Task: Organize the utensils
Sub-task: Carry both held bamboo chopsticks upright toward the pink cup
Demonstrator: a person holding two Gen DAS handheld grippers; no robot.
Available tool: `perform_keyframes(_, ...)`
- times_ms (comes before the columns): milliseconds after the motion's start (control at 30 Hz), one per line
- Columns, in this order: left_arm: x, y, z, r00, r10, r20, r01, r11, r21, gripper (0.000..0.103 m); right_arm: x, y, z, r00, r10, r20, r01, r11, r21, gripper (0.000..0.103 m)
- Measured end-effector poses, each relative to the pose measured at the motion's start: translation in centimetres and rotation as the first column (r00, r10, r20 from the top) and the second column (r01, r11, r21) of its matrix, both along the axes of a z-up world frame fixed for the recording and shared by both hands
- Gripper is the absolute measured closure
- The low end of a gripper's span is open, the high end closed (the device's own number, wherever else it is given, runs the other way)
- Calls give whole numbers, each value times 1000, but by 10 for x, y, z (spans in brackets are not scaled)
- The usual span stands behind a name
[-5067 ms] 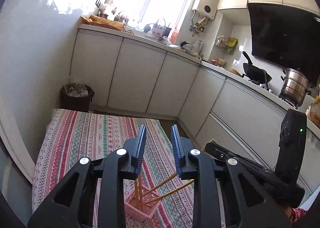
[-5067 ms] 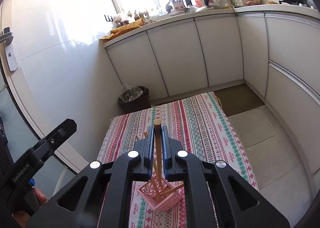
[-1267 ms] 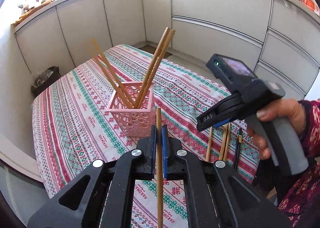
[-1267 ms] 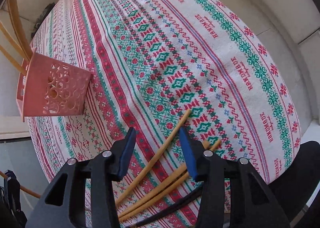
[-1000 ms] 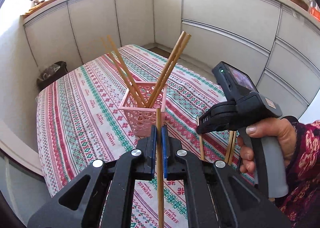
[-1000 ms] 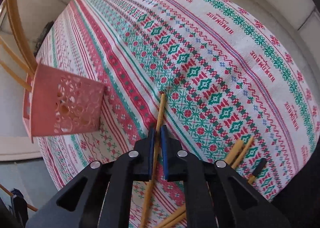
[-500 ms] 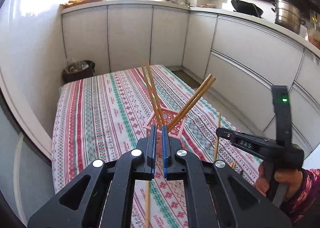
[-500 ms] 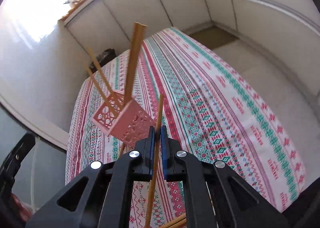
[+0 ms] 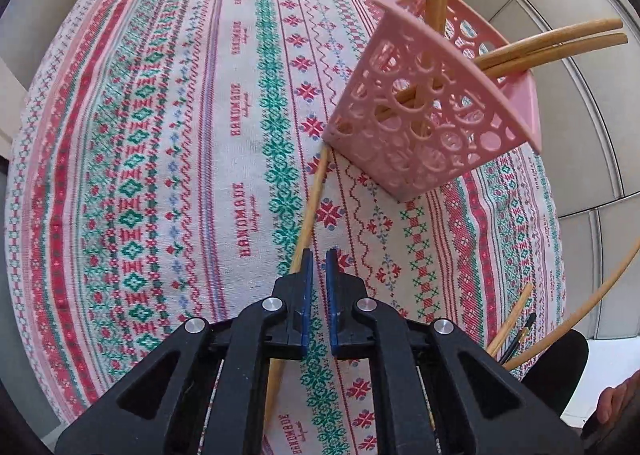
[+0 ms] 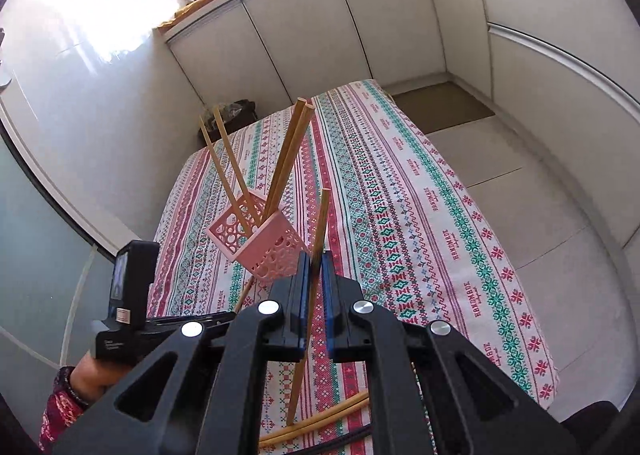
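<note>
Patterned cloth covered the worktop. Our right jaws (image 10: 315, 269) pinched a chopstick (image 10: 320, 223), its long axis upright, basket (image 10: 266, 243) just left; left jaws (image 9: 316, 267) were pressed together, empty.

The left wrist camera sits just behind the left gripper (image 9: 317, 255) and looks steeply down on the striped tablecloth (image 9: 160, 175), from close by. The pink basket (image 9: 436, 115) fills its upper right part.

The right wrist camera sits behind the right gripper (image 10: 315, 259) and looks forward and down from higher, along the table towards the white cabinets (image 10: 320, 23) and the window at the far side.

Both views share the tablecloth (image 10: 420, 195), the basket (image 10: 264, 243) and the chopsticks (image 10: 288, 155) that stand in it. The right view also shows the left gripper (image 10: 132, 295) at the near left.
</note>
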State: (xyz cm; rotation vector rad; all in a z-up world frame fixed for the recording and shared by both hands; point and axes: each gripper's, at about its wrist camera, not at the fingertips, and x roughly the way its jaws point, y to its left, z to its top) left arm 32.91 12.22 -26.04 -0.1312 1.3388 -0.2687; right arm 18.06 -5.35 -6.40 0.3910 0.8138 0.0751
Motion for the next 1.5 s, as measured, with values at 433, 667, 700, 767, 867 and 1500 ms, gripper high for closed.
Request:
perform_keyframes(433, -30, 61, 64, 998, 48, 37, -52, 994, 91, 70, 4, 7, 4, 999, 41, 13, -41, 999, 6, 97)
perform_keyframes(667, 12, 71, 75, 993, 98, 60, -110, 962, 251, 51, 8, 6, 11, 999, 40, 20, -39, 999, -34, 97)
perform_keyframes(700, 16, 71, 72, 996, 83, 38, -90, 957, 276, 51, 9, 6, 12, 999, 41, 25, -40, 999, -36, 97)
perform_keyframes(767, 17, 69, 62, 999, 48, -4, -45, 954, 298, 52, 13, 7, 15, 998, 47, 38, -46, 998, -42, 97)
perform_keyframes(867, 7, 71, 72, 1000, 11, 15, -14, 970, 243, 98, 15, 10, 20, 996, 60, 62, -57, 997, -54, 98)
perform_keyframes(1500, -156, 116, 199, 916, 105, 386, -125, 992, 26, 99, 123, -56, -117, 881, -141, -452, 192, 979, 69, 94)
